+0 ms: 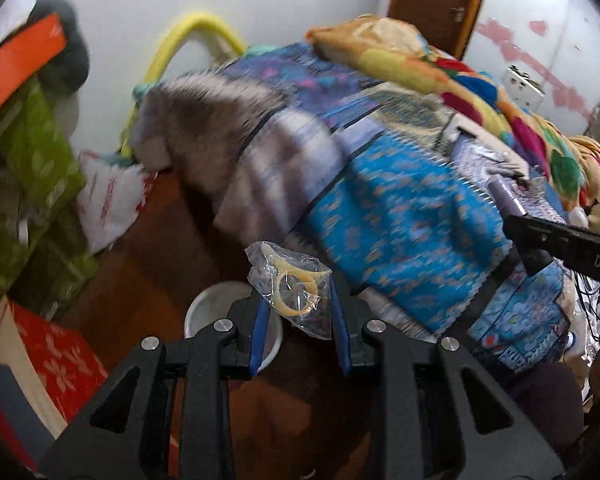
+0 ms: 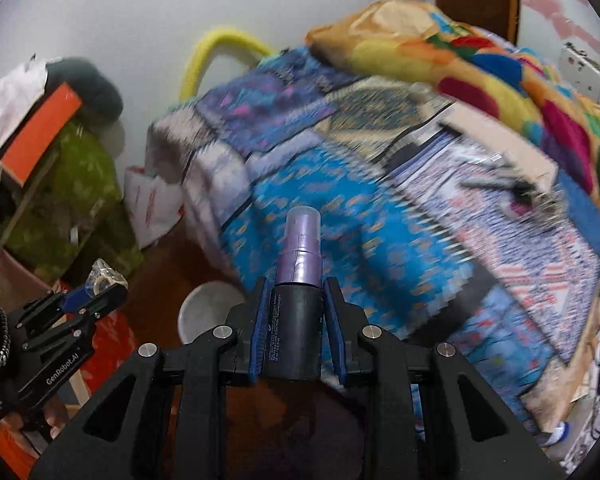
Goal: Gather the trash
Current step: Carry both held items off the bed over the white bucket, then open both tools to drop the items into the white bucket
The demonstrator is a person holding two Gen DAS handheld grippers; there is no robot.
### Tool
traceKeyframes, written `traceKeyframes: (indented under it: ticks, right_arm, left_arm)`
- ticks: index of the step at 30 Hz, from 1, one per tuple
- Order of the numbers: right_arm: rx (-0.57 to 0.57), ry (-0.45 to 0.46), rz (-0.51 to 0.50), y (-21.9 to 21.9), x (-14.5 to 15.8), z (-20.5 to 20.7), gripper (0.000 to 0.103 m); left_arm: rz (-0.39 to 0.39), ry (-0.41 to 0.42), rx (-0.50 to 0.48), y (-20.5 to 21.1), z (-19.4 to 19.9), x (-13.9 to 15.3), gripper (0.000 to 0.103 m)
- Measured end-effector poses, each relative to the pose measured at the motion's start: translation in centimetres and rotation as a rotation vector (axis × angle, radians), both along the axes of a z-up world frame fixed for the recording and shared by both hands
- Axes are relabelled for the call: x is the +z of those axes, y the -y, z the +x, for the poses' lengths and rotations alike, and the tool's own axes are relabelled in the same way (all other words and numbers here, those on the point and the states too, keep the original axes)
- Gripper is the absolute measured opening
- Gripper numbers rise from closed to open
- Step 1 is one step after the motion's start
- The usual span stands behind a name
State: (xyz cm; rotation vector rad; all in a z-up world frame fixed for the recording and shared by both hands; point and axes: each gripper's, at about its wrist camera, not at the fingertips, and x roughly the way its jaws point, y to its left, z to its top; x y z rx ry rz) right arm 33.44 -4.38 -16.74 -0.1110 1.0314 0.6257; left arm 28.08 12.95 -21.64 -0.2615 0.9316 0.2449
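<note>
Now my left gripper (image 1: 298,312) pinches a clear wrapper (image 1: 290,284) and my right gripper (image 2: 294,328) clamps a spray bottle (image 2: 298,280); both hang over the white bin (image 2: 208,312) beside the bed (image 2: 360,220). Carrying's done, I judge; next, lower and release.

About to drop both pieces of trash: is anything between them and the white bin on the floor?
Nothing visible blocks it. The plastic bag in the left hand-held gripper hangs over the white bin; the spray bottle in the right hand-held gripper sits just right of it, open floor between.
</note>
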Motion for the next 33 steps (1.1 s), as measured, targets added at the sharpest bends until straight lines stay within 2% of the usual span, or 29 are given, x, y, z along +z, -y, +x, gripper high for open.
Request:
traceKeyframes:
  ticks: [5, 8, 17, 23, 29, 30, 33]
  right_arm:
    - [0.059, -0.06, -0.024, -3.8, -2.6, -0.8, 0.024]
    - [0.125, -0.096, -0.064, -7.6, -5.0, -1.6, 0.024]
    - [0.23, -0.183, -0.114, -14.0, -9.3, -2.2, 0.024]
    - [0.279, -0.209, -0.131, -17.0, -10.6, -1.8, 0.024]
    - [0.31, -0.241, -0.123, -18.4, -11.1, -1.0, 0.024]
    - [0.319, -0.25, -0.124, -18.6, -11.1, -0.9, 0.026]
    - [0.323, -0.255, -0.118, -18.8, -11.0, -0.8, 0.041]
  left_arm:
    - [-0.057, -0.061, 0.059, -3.6, -1.6, -3.1, 0.029]
    - [-0.077, -0.093, 0.095, -5.4, -2.3, -5.0, 0.029]
    - [-0.16, -0.191, 0.199, -10.3, -2.6, -11.1, 0.029]
    - [-0.221, -0.24, 0.24, -12.3, -2.3, -14.4, 0.029]
    - [-0.239, -0.239, 0.229, -13.0, -1.0, -15.1, 0.029]
    - [-0.238, -0.24, 0.23, -13.0, -0.6, -15.1, 0.033]
    - [-0.228, -0.248, 0.232, -12.9, 0.1, -15.1, 0.037]
